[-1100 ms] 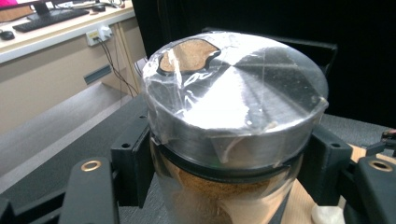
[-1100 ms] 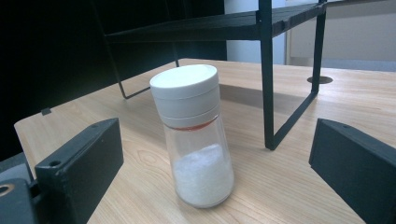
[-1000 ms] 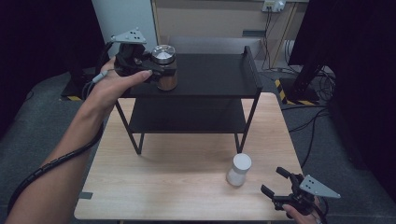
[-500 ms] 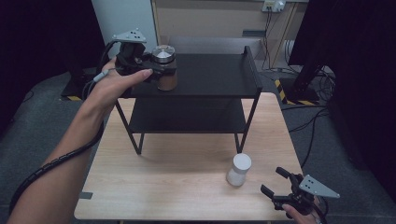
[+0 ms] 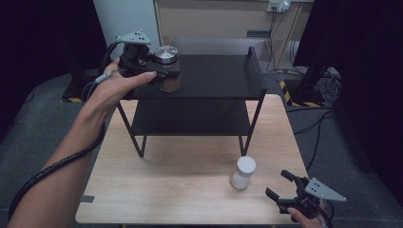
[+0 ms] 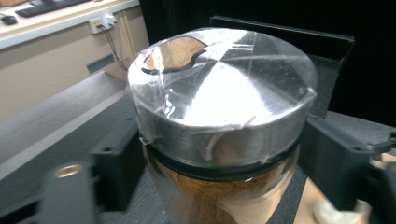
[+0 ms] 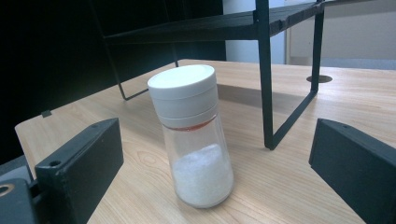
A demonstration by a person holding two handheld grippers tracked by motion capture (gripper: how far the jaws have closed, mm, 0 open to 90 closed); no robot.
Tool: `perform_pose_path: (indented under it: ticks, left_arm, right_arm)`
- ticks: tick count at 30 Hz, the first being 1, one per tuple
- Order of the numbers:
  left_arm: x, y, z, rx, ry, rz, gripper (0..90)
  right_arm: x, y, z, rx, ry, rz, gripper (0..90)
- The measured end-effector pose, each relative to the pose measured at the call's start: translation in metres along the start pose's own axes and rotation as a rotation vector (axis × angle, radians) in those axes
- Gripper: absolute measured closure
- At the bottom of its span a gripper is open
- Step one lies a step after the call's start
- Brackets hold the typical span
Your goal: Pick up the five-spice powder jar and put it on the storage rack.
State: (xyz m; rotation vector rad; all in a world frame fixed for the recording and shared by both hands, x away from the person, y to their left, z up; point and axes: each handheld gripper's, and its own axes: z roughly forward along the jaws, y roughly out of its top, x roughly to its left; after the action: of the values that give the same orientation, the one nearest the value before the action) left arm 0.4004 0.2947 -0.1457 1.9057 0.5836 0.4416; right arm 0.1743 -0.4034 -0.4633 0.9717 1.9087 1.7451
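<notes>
- Two grippers in play, one per hand.
- Left gripper (image 5: 159, 71) is up at the top shelf's back-left corner, jaws clamped either side of a glass jar (image 5: 167, 66); left gripper view has a black jaw tight vs each side of the jar, just under its lid.
- Jar: silver metal lid w/ clear tape across it, brown powder inside, upright, its base on the top shelf of the black rack (image 5: 214, 76).
- Left hand (image 5: 116, 85) wraps the gripper body; cable trails down along the forearm.
- Right gripper (image 5: 280, 185) sits low at the desk's (image 5: 180, 180) front-right corner, jaws spread wide & holding nothing.
- White-capped shaker (image 7: 194, 140) stands upright on the desk just ahead of the right gripper, btwn the lines of its jaws but touching neither; white grains fill approx the lower half.
- Shaker is near the rack's front-right leg, in front of it.
- Rack has 2 shelves, stands on the desk's back half; lower shelf is bare.
</notes>
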Motion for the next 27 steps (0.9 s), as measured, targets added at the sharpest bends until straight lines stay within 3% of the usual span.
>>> perform_pose_path:
  ticks: [3, 6, 11, 17, 23, 27]
  left_arm:
    - [-0.006, 0.001, -0.007, -0.006, 0.030, -0.003, 6.3]
    - [-0.009, 0.001, -0.014, -0.012, 0.040, -0.012, 3.3]
    - [-0.017, -0.006, -0.033, -0.037, 0.037, -0.016, 2.8]
    - [-0.030, -0.017, -0.055, -0.058, 0.066, -0.015, 2.5]
    - [-0.046, -0.036, -0.080, -0.117, 0.053, -0.019, 2.5]
    - [-0.058, -0.046, -0.089, -0.126, 0.049, -0.013, 2.5]
  right_arm:
    - [0.000, 0.000, 0.000, -0.003, 0.001, -0.001, 3.3]
    - [0.000, 0.001, 0.000, -0.006, 0.002, -0.005, 3.3]
    - [0.001, 0.002, 0.000, -0.006, 0.004, -0.004, 3.2]
    - [0.002, 0.003, 0.000, -0.010, 0.005, -0.009, 3.2]
    - [0.003, 0.005, 0.000, -0.010, 0.006, -0.016, 3.2]
    - [0.003, 0.006, 0.000, -0.011, 0.007, -0.019, 3.1]
